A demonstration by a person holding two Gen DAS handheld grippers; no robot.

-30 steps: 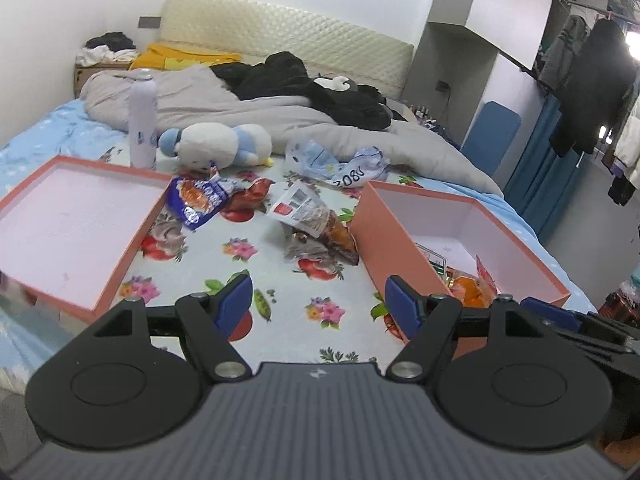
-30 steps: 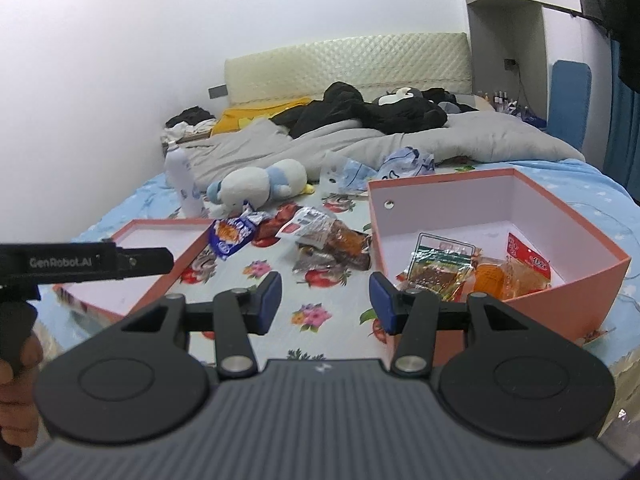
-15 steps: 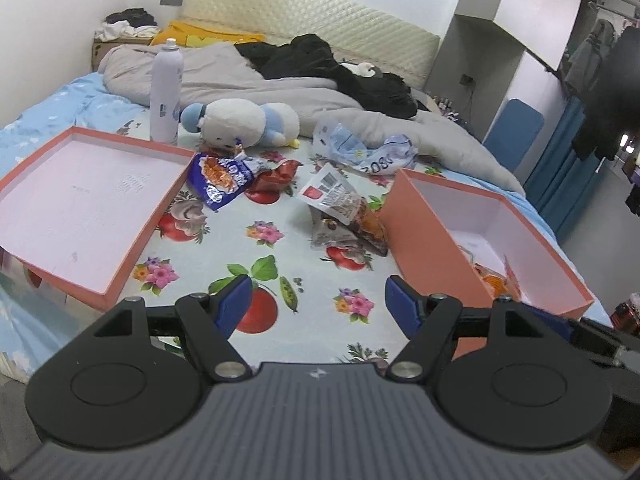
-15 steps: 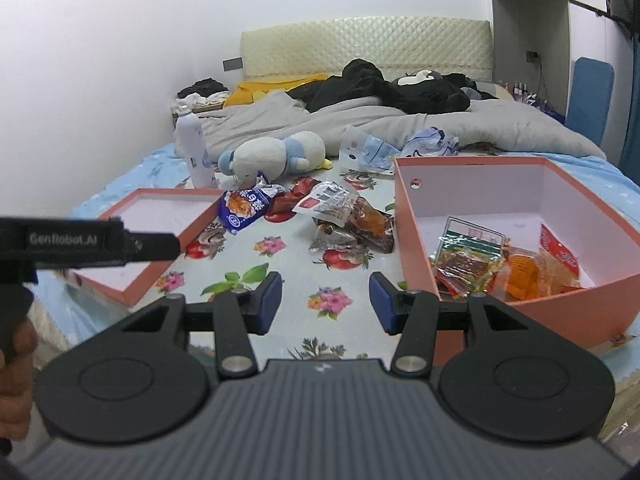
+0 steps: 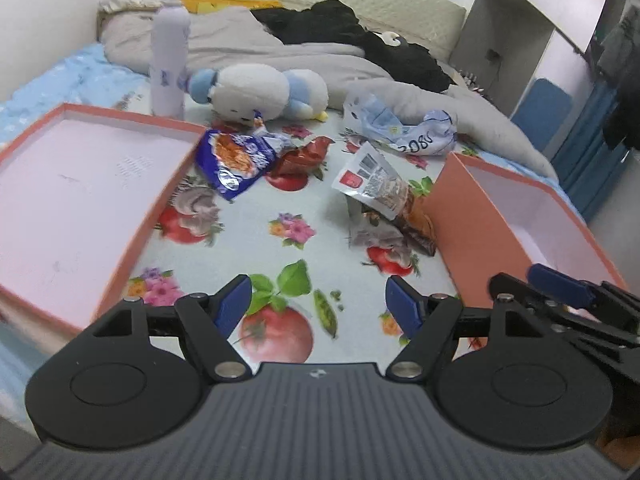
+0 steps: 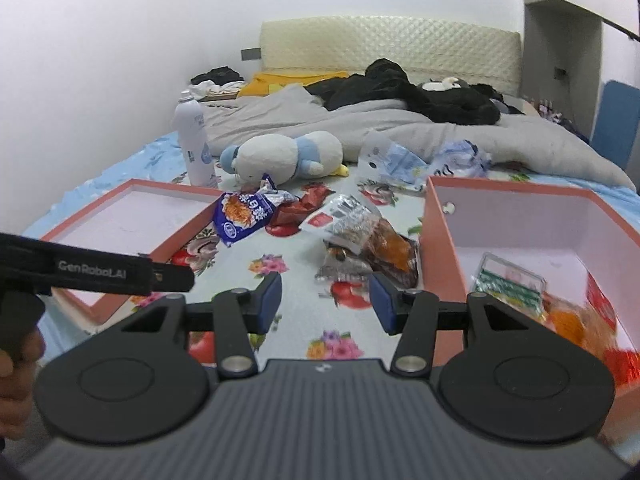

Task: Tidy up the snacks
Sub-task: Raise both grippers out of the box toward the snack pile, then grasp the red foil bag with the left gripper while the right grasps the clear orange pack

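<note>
Loose snack packets lie on a floral sheet: a blue-and-white packet [image 5: 240, 160] beside a dark red one [image 5: 302, 154], and a clear packet with a red label [image 5: 374, 182] on top of brown ones [image 5: 396, 232]. A deep orange box [image 5: 468, 204] stands to the right; in the right wrist view the box [image 6: 438, 236] holds a green-striped packet [image 6: 510, 280] and orange-red ones [image 6: 580, 320]. My left gripper [image 5: 318, 306] hangs open over the sheet, short of the packets. My right gripper [image 6: 325, 300] is open too, just before the brown packets [image 6: 384, 256].
A shallow orange lid [image 5: 168, 200] lies at the left. Behind the snacks are a white spray bottle [image 5: 168, 68], a plush toy [image 5: 260, 92], crumpled blue-white bags [image 5: 400, 128], a grey duvet and dark clothes. A hand [image 6: 16, 380] holds the left tool at the left edge.
Both grippers have moved forward and a little down toward the snack pile, so packets and boxes look larger. Jaw openings look the same. Nothing on the bed has shifted.
</note>
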